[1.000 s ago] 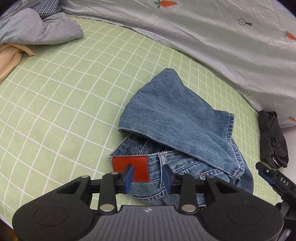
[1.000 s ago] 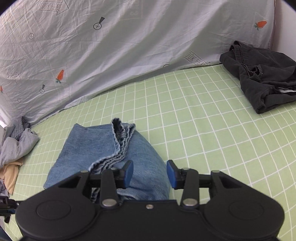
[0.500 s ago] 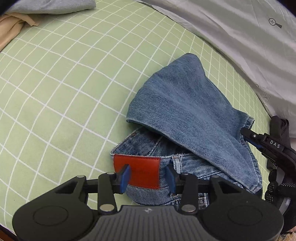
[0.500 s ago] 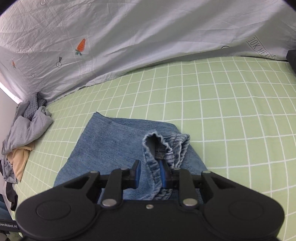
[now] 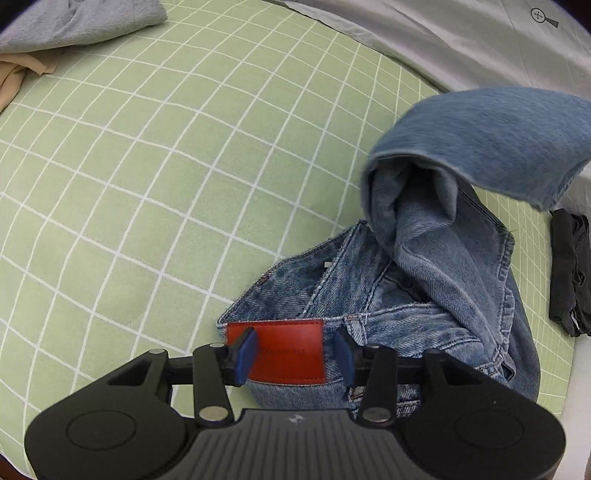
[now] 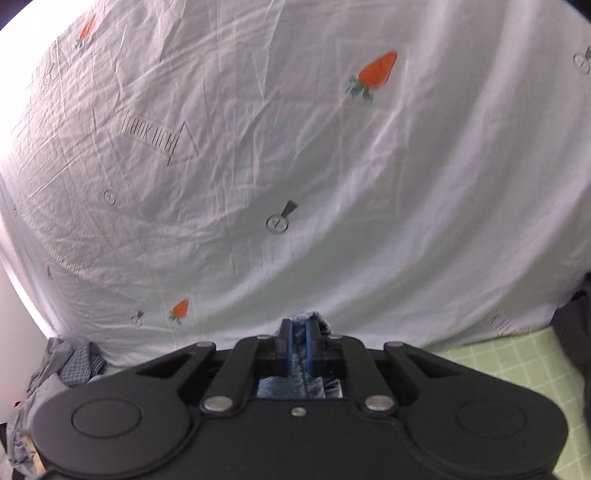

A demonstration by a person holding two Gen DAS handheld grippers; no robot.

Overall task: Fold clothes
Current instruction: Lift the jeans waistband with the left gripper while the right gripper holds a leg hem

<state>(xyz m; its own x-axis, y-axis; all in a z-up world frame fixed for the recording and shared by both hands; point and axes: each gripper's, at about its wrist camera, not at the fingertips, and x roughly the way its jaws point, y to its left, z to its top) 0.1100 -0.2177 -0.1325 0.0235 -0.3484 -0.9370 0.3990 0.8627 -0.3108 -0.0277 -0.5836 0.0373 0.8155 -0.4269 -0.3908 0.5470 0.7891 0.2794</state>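
Observation:
A pair of blue jeans [image 5: 424, 288] lies on the green checked sheet [image 5: 166, 155]. Its waistband with a red patch [image 5: 288, 350] is near me. My left gripper [image 5: 295, 352] is open, its blue fingertips on either side of the patch, just above it. The leg end [image 5: 491, 144] is lifted in the air at the upper right. My right gripper [image 6: 298, 347] is shut on a bunch of denim [image 6: 310, 319] and points at the white carrot-print cloth [image 6: 295, 166].
A grey garment [image 5: 74, 22] and a beige one [image 5: 14, 74] lie at the far left. A dark folded garment [image 5: 570, 273] lies at the right edge. In the right wrist view a grey and checked pile [image 6: 70, 365] sits at the lower left.
My right gripper closed on the jeans' leg end and lifted it up off the bed. The left gripper stayed open over the red patch.

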